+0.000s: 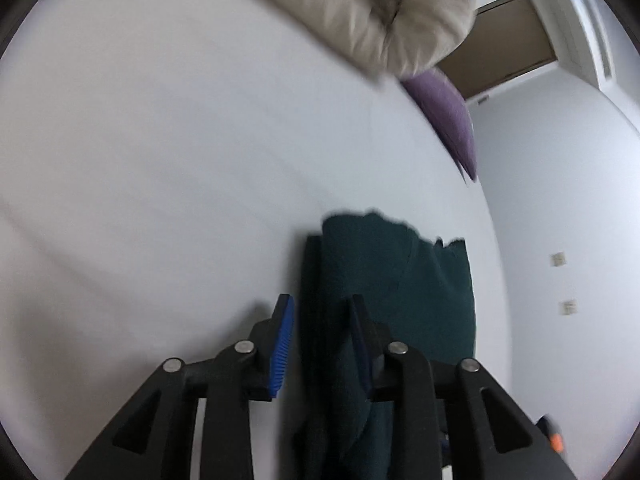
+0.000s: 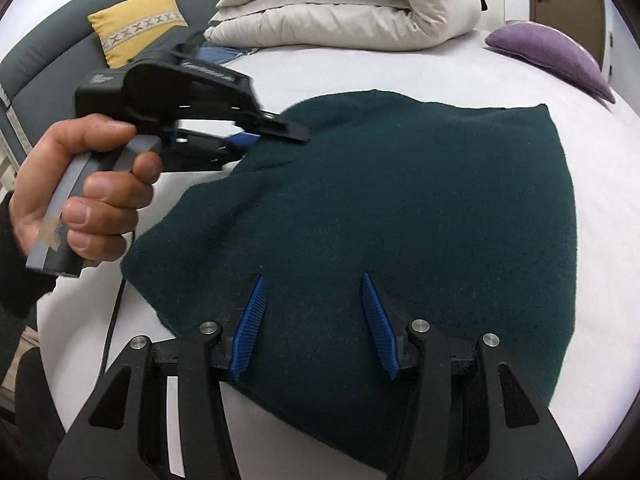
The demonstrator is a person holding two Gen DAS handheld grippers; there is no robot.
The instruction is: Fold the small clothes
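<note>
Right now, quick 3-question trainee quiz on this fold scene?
1. True or false: the right gripper is shut on the green garment.
2. Which pillow lies right of the duvet in the right wrist view: A yellow, B purple, C blue?
3. Fill in: the left gripper has the garment's ____ between its fingers.

Key: 1 false, it is open over the garment. 2 B, purple pillow. 3 edge.

A dark green garment [image 2: 400, 208] lies spread on the white bed [image 2: 600, 184]. The right gripper [image 2: 312, 308] hovers at its six o'clock edge, blue pads apart — at ten o'clock the left gripper [image 2: 256, 136], hand-held, meets the cloth's edge.
</note>
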